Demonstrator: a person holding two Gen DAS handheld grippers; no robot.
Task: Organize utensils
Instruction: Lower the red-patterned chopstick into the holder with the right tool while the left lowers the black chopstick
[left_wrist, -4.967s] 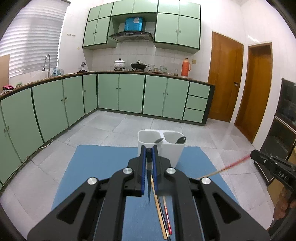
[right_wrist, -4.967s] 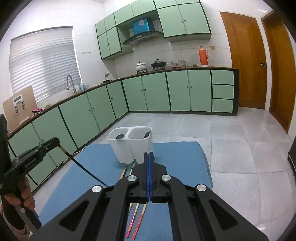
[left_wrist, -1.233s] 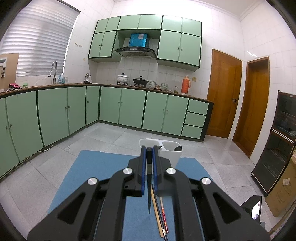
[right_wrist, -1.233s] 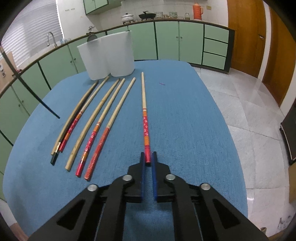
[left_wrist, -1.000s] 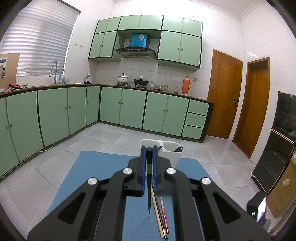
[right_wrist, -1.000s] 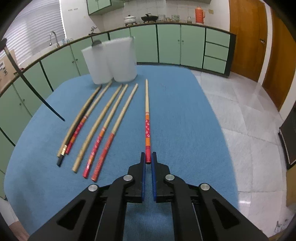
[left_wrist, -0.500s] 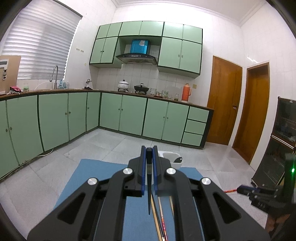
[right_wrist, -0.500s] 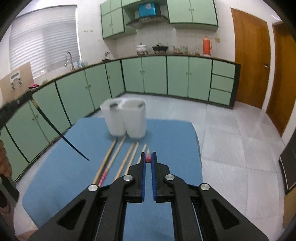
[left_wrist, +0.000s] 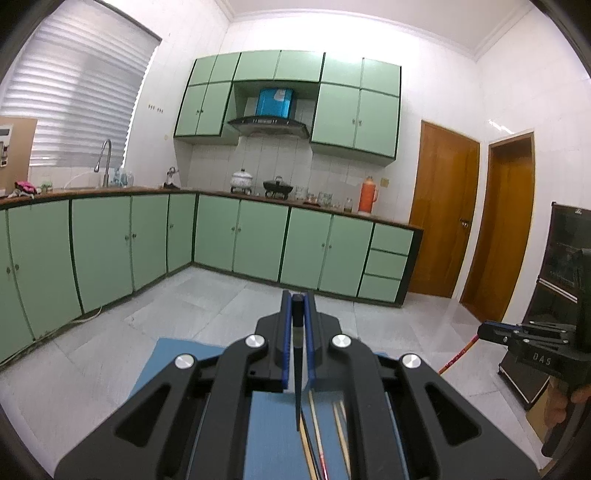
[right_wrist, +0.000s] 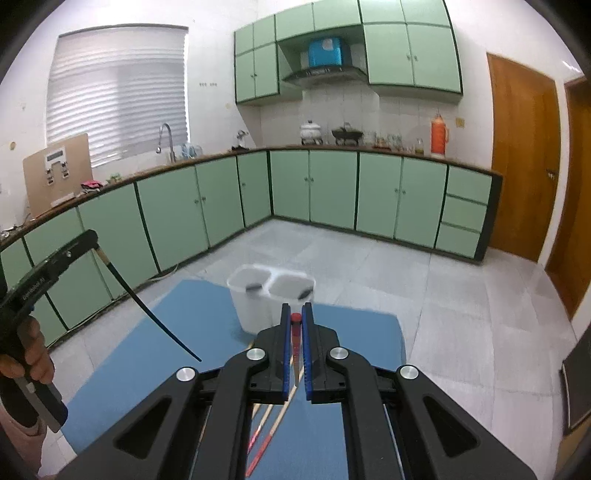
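My left gripper (left_wrist: 296, 295) is shut on a thin black chopstick (left_wrist: 297, 369) that hangs down over the blue mat (left_wrist: 177, 354). My right gripper (right_wrist: 295, 310) is shut on the end of a red and tan chopstick (right_wrist: 295, 332) lifted off the blue mat (right_wrist: 147, 350). Just beyond its fingers stands the white two-cup holder (right_wrist: 271, 295), a dark utensil in each cup. Several chopsticks (right_wrist: 273, 424) lie on the mat below. The left gripper (right_wrist: 92, 240) and its black chopstick (right_wrist: 147, 314) show at the left. In the left wrist view the holder is hidden.
The mat covers a low table, with grey tiled floor (right_wrist: 461, 314) around it. Green cabinets (left_wrist: 258, 240) line the far walls and wooden doors (left_wrist: 443, 214) stand at the right. A black appliance (left_wrist: 561, 277) is near the right gripper (left_wrist: 484, 328). A hand (right_wrist: 26, 354) grips the left tool.
My right gripper has risen high with the red chopstick, which left the mat and now hangs from the jaws. My left gripper rose a little, and the holder sank behind its fingers.
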